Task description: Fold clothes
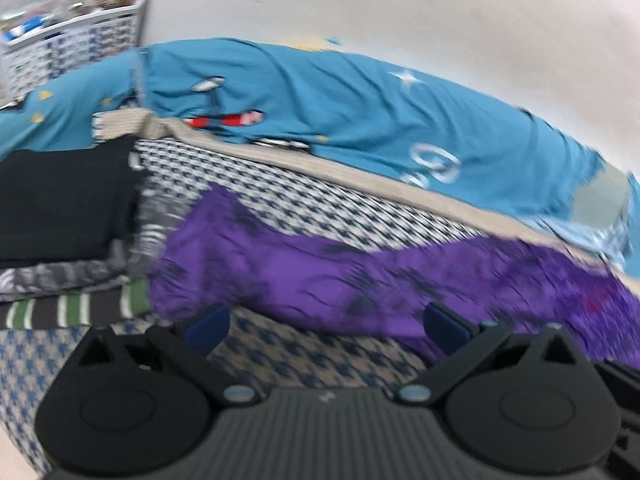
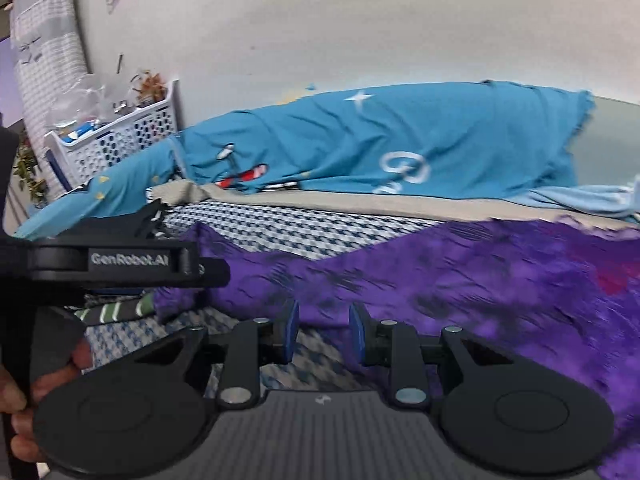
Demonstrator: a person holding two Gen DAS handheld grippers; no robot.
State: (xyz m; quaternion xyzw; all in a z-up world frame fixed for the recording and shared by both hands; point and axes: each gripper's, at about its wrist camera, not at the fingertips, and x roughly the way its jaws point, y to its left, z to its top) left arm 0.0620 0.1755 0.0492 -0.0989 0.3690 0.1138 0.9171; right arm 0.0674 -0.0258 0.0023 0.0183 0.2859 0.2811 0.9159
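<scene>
Left gripper (image 1: 326, 326) jaws spread, right gripper (image 2: 324, 330) jaws apart, empty; hand (image 2: 24, 396) only in right view.

Matt purple cloth garment (image 2: 460, 280), soft houndstooth fabric bedspread (image 1: 304, 196), perforated white plastic basket (image 2: 128, 140), matt black plastic gripper (image 2: 323, 330)

Purple garment (image 1: 360, 272) with dark streaks, blue-and-white houndstooth bedcover (image 1: 304, 192), teal sheet (image 1: 340, 108) with white stars.
</scene>
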